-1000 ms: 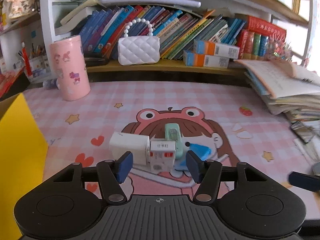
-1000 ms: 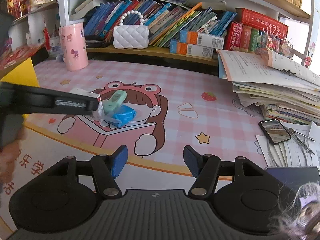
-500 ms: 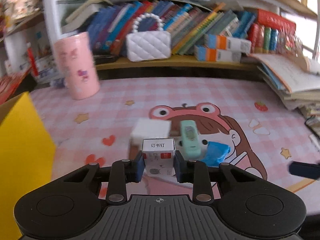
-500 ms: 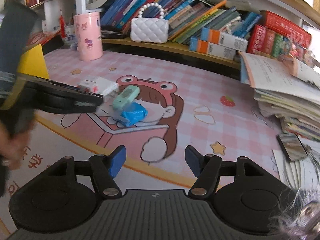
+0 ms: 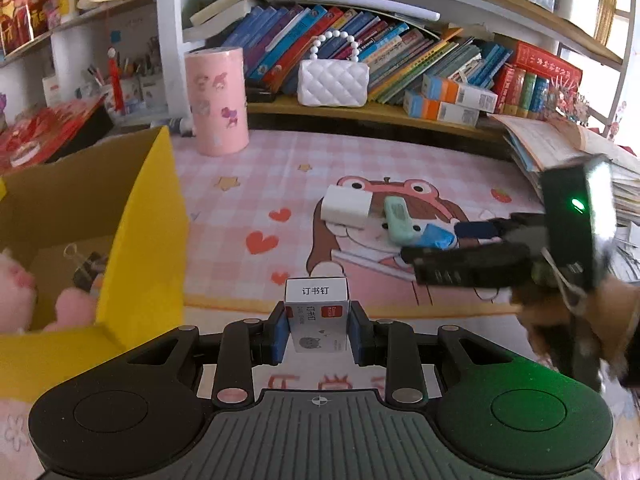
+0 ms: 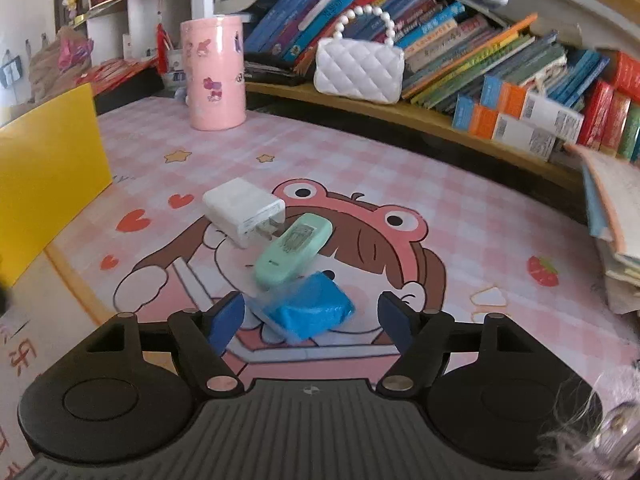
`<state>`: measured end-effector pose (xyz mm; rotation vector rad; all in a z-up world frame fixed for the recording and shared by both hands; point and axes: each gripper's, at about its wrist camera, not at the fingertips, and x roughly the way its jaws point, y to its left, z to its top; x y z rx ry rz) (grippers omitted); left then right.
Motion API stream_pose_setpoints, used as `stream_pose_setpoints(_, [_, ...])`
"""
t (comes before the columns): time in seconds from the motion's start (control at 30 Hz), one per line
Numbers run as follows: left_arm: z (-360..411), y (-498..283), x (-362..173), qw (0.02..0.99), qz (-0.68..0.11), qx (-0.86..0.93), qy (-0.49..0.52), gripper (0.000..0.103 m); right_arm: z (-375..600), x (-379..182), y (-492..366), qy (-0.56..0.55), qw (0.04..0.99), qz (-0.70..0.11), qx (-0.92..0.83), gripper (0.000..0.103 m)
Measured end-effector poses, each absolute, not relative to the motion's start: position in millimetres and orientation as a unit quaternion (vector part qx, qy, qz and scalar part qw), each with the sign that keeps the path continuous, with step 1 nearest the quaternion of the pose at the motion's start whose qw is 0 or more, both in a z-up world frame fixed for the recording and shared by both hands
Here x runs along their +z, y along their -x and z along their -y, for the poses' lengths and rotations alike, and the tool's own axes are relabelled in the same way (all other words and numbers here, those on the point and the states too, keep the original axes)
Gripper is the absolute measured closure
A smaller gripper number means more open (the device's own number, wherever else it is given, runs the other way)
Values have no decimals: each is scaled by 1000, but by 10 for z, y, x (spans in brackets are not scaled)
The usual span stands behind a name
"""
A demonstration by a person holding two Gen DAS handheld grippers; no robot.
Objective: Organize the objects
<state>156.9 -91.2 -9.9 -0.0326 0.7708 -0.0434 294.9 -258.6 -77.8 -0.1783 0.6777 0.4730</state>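
Since a second ago, left gripper [image 5: 316,330] has closed on the staple box [image 5: 316,312] and lifted it clear of the mat [image 5: 360,160]. Left view: box clamped between both pads, held beside the yellow carton [image 5: 140,240]; charger [image 5: 346,206] and green case [image 5: 398,218] lie beyond. Right view: right gripper [image 6: 312,320] jaws opening, gripping nothing, blue packet [image 6: 316,310] on the mat between them, green case leaning on it, charger just behind.

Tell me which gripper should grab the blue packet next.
Right. The right gripper is opening, with the blue packet just ahead between its fingers; the left gripper is shut on the staple box.
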Motion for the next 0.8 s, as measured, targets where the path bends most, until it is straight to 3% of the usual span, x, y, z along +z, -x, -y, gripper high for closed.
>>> stream_pose_setpoints(0.1, [861, -1464, -80, 926, -376, -21, 22, 75, 2590, -831, -3045, 77, 905, -341, 242, 38])
stream_pose_setpoints(0.17, [822, -1400, -64, 927, -374, -21, 23, 75, 2581, -831, -3039, 81, 905, -334, 250, 54])
stream_pose_setpoints(0.23, [769, -1329, -50, 928, -371, -20, 27, 75, 2572, -810, -3030, 82, 903, -337, 253, 61])
stream_pose_setpoints(0.8, [404, -806, 13, 936, -340, -75, 48, 75, 2447, -285, -1807, -8, 927, -350, 133, 64])
